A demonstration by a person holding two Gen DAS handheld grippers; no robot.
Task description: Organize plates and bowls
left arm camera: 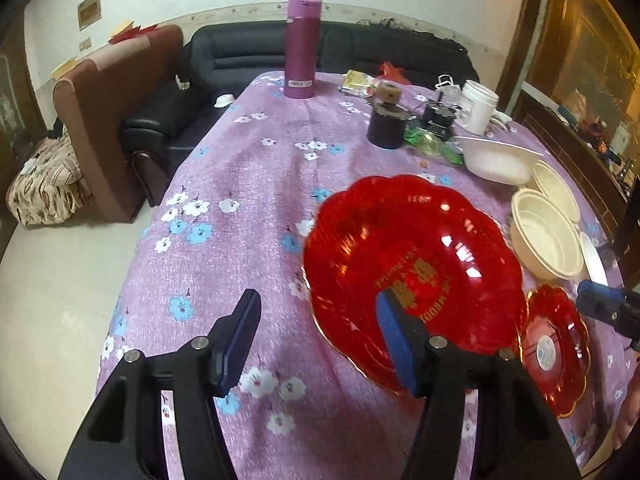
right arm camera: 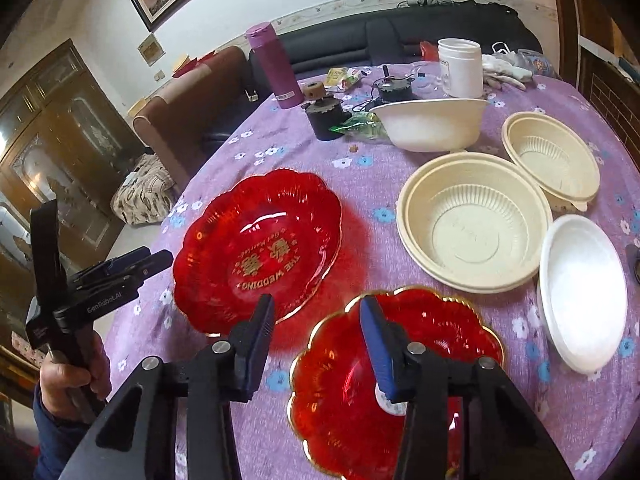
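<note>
A large red scalloped plate (left arm camera: 412,256) (right arm camera: 256,248) with gold lettering lies on the purple flowered tablecloth (left arm camera: 248,184). My left gripper (left arm camera: 320,340) (right arm camera: 154,256) is open at that plate's near-left rim, with the right finger over the plate and the left finger over cloth. A smaller red plate (right arm camera: 420,360) (left arm camera: 554,344) with a gold rim lies nearer. My right gripper (right arm camera: 318,340) (left arm camera: 592,300) is open over its left rim, one finger above the plate and one outside it. Neither gripper's pads press on anything.
Two cream ribbed bowls (right arm camera: 472,232) (right arm camera: 552,164), a white bowl (right arm camera: 582,292) and a tilted white bowl (right arm camera: 432,124) stand to the right. A purple flask (right arm camera: 274,68), a white jar (right arm camera: 460,66) and dark clutter (right arm camera: 328,116) sit at the back. A hand (right arm camera: 72,376) holds the left gripper.
</note>
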